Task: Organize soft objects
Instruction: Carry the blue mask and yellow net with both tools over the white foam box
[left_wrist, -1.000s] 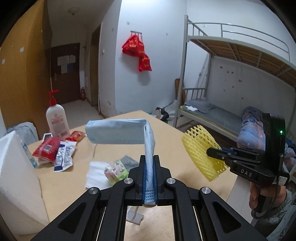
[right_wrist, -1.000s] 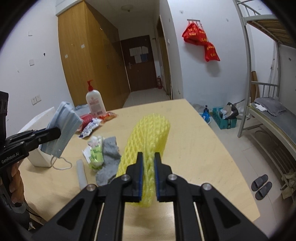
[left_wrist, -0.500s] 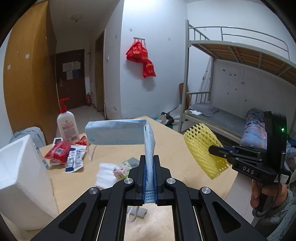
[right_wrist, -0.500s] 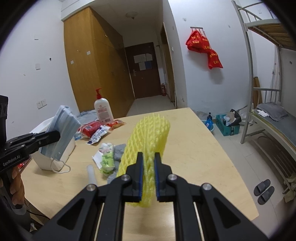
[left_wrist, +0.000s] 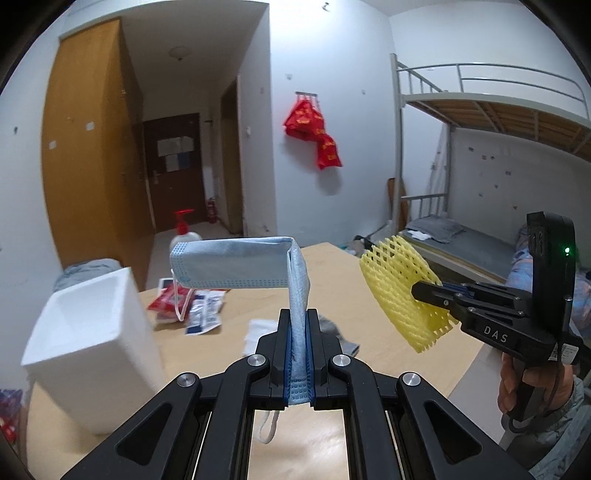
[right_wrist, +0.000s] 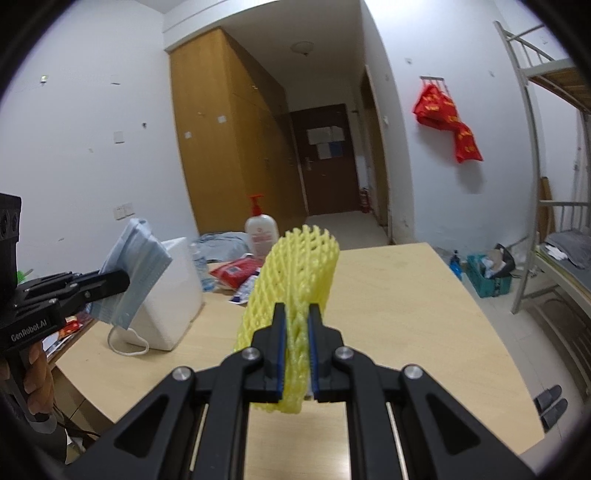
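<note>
My left gripper (left_wrist: 298, 332) is shut on a folded light-blue face mask (left_wrist: 236, 267), held above the wooden table (left_wrist: 332, 280); the mask's white ear loop hangs below. In the right wrist view the left gripper (right_wrist: 120, 282) and mask (right_wrist: 135, 266) are at the left. My right gripper (right_wrist: 296, 325) is shut on a yellow foam fruit net (right_wrist: 299, 266), also held above the table. In the left wrist view the right gripper (left_wrist: 419, 286) and net (left_wrist: 400, 291) are at the right. An open white foam box (left_wrist: 92, 332) stands on the table's left, below the mask.
Snack packets (left_wrist: 199, 310), a white tissue and grey cloth (left_wrist: 332, 328) lie mid-table. A red-pump lotion bottle (right_wrist: 260, 232) stands at the far edge. The foam box also shows in the right wrist view (right_wrist: 173, 291). A bunk bed (left_wrist: 480, 221) stands right of the table.
Both grippers have risen and tilted upward with their loads; the left one has moved left toward the foam box, which now looms larger. The grips are unchanged.
</note>
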